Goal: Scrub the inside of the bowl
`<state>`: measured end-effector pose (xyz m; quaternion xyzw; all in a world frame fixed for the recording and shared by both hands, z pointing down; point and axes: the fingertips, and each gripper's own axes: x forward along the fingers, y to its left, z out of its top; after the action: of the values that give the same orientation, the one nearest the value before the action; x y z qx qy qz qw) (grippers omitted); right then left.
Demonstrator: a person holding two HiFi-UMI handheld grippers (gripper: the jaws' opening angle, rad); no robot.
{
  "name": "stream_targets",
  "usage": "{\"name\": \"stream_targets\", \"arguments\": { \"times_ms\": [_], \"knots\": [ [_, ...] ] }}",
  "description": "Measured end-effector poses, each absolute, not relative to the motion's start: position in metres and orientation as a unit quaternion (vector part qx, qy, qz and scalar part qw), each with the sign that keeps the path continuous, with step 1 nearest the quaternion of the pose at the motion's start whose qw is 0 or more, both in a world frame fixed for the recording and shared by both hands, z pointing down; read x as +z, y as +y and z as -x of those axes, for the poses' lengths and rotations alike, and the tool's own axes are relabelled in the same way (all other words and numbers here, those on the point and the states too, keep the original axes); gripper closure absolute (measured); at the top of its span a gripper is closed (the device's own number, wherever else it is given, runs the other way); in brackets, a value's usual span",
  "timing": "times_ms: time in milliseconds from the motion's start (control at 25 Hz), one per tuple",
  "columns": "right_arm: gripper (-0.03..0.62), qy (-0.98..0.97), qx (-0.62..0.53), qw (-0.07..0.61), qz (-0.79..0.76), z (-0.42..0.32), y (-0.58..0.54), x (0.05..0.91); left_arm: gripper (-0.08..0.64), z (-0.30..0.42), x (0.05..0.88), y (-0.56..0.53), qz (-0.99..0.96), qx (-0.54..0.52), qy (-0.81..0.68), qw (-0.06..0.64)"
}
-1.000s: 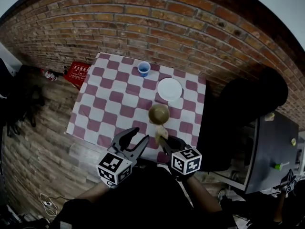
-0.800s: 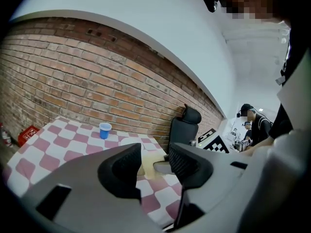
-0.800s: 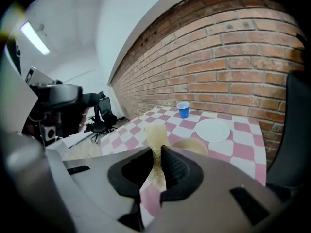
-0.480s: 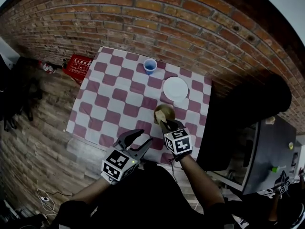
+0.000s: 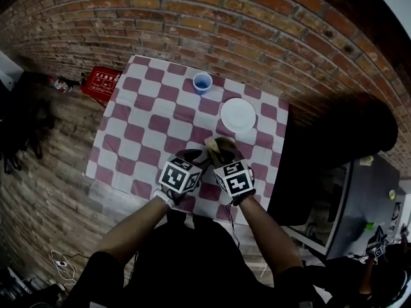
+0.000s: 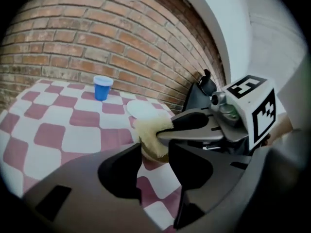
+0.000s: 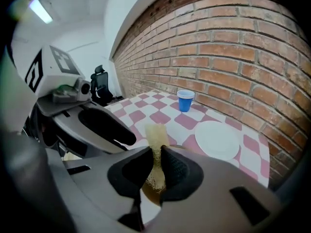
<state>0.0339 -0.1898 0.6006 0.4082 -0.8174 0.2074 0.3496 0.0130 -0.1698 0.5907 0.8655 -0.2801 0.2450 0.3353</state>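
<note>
An olive-brown bowl (image 5: 227, 148) stands on the checked table (image 5: 141, 133), near its front right. My right gripper (image 5: 218, 153) (image 7: 156, 161) is shut on a yellow sponge (image 5: 210, 144) (image 7: 156, 134) and holds it upright over the bowl (image 7: 147, 194). My left gripper (image 5: 201, 157) (image 6: 155, 155) has come in close on the left with its jaws apart. Through their gap I see the sponge (image 6: 147, 132) and the right gripper (image 6: 174, 125) pinching it. Whether the left jaws touch the bowl's rim I cannot tell. Most of the bowl is hidden by the grippers.
A blue cup (image 5: 202, 82) (image 7: 184, 100) stands at the far edge of the table, and a white plate (image 5: 238, 115) (image 7: 217, 140) lies just behind the bowl. A brick wall rises behind. A black chair (image 5: 340, 140) stands to the right, a red box (image 5: 99, 82) on the floor at the left.
The left gripper has dropped and swung forward to the right until it is beside the bowl. The right gripper, still holding the sponge, has rolled and settled over the bowl.
</note>
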Motion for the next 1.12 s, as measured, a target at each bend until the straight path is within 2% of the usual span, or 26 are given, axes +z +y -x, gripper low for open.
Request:
{"name": "stream_targets", "arguments": {
  "times_ms": [120, 240, 720, 1120],
  "knots": [
    [0.532, -0.816, 0.206, 0.349, -0.412, -0.036, -0.200, 0.602, 0.377, -0.013, 0.610, -0.179, -0.839, 0.236, -0.291, 0.395],
    [0.532, -0.815, 0.199, 0.353, -0.414, -0.039, -0.208, 0.604, 0.379, -0.012, 0.621, -0.184, -0.822, 0.234, -0.304, 0.421],
    [0.532, -0.803, 0.179, 0.377, -0.425, -0.104, -0.197, 0.603, 0.450, -0.016, 0.630, -0.189, -0.818, 0.241, -0.294, 0.431],
    [0.534, -0.822, 0.202, 0.345, -0.405, -0.075, -0.169, 0.598, 0.457, -0.020, 0.630, -0.185, -0.816, 0.225, -0.289, 0.447]
  ]
}}
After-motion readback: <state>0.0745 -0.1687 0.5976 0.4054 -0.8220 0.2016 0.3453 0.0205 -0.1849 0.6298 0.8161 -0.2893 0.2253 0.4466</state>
